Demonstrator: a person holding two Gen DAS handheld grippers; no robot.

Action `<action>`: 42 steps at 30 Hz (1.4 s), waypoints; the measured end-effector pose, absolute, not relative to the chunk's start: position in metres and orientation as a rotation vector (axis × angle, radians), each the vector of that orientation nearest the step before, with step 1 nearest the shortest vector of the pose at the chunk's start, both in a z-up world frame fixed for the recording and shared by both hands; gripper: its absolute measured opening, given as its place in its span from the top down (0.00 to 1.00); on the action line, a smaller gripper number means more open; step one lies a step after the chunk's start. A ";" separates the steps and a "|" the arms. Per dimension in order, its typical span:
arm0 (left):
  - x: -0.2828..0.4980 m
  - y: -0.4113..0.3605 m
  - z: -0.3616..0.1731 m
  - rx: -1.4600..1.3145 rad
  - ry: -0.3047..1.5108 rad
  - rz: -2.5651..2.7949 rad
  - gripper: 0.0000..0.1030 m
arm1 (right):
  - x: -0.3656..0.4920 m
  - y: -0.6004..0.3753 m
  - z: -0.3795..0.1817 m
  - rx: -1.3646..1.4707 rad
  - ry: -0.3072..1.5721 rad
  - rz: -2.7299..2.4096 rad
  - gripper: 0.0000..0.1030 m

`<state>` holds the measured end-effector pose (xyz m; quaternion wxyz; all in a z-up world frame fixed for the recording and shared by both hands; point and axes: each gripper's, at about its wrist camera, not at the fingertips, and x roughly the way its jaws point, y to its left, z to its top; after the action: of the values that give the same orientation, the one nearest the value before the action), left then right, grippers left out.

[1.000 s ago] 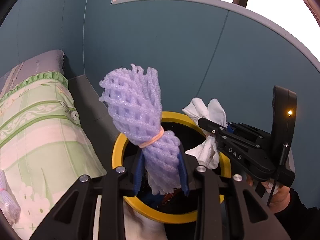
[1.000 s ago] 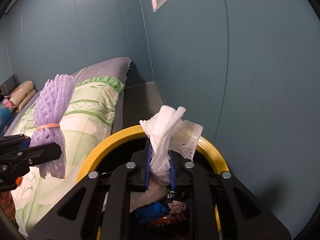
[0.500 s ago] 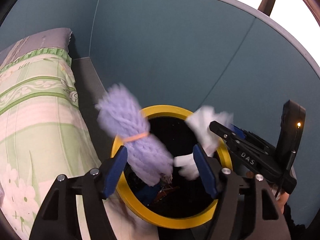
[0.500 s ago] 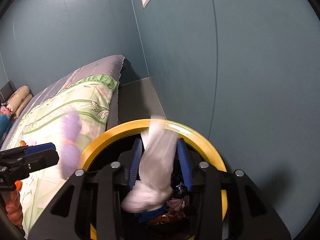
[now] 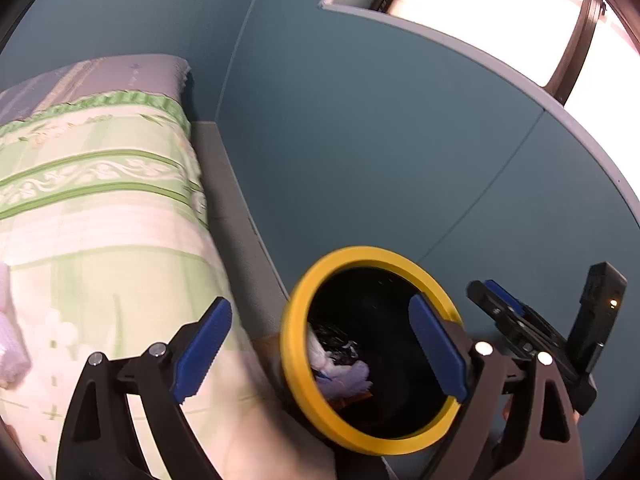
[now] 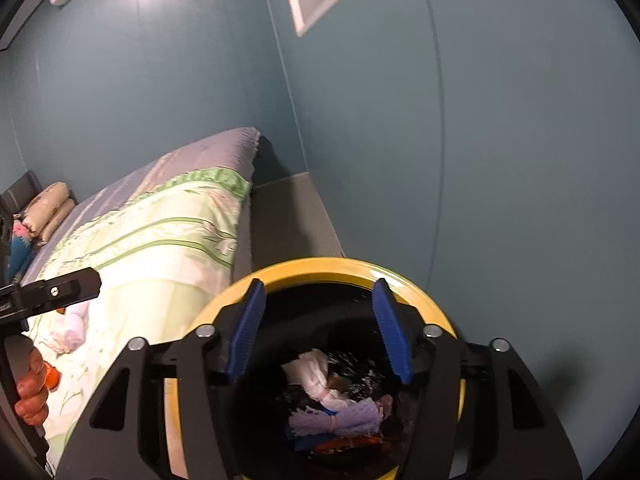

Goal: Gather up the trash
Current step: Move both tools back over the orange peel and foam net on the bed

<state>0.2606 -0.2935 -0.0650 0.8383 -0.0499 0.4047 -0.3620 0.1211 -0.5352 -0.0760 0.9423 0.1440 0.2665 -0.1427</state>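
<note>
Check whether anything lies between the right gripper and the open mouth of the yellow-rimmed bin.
Nothing visible does. The right gripper hangs open over the bin, nothing between its fingers, and the purple foam net and white tissue already lie inside.

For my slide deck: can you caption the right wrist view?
Open right gripper above the yellow-rimmed bin, purple foam net and white tissue inside.

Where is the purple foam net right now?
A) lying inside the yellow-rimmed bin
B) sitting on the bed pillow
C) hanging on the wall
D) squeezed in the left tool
A: the purple foam net lies among the trash inside the yellow-rimmed bin, beside a white crumpled tissue, and both tools stand open with nothing between their pads.
</note>
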 end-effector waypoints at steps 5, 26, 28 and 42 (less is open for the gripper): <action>0.265 -0.256 -0.053 -0.132 0.819 -0.700 0.11 | 0.121 -0.511 -0.059 0.265 0.514 -0.239 0.38; 0.314 -0.060 -0.049 -0.262 0.778 -0.321 0.10 | 0.191 -0.356 -0.043 0.181 0.572 0.119 0.32; 0.319 -0.039 -0.054 -0.271 0.784 -0.284 0.10 | 0.204 -0.338 -0.045 0.168 0.585 0.157 0.32; 0.374 0.074 -0.104 -0.287 0.858 -0.093 0.10 | 0.300 -0.232 -0.089 0.146 0.767 0.364 0.32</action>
<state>0.3740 0.0737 -0.1039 0.8983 -0.1385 0.4145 -0.0450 0.2999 -0.2323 -0.0886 0.9086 0.0710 0.3719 0.1764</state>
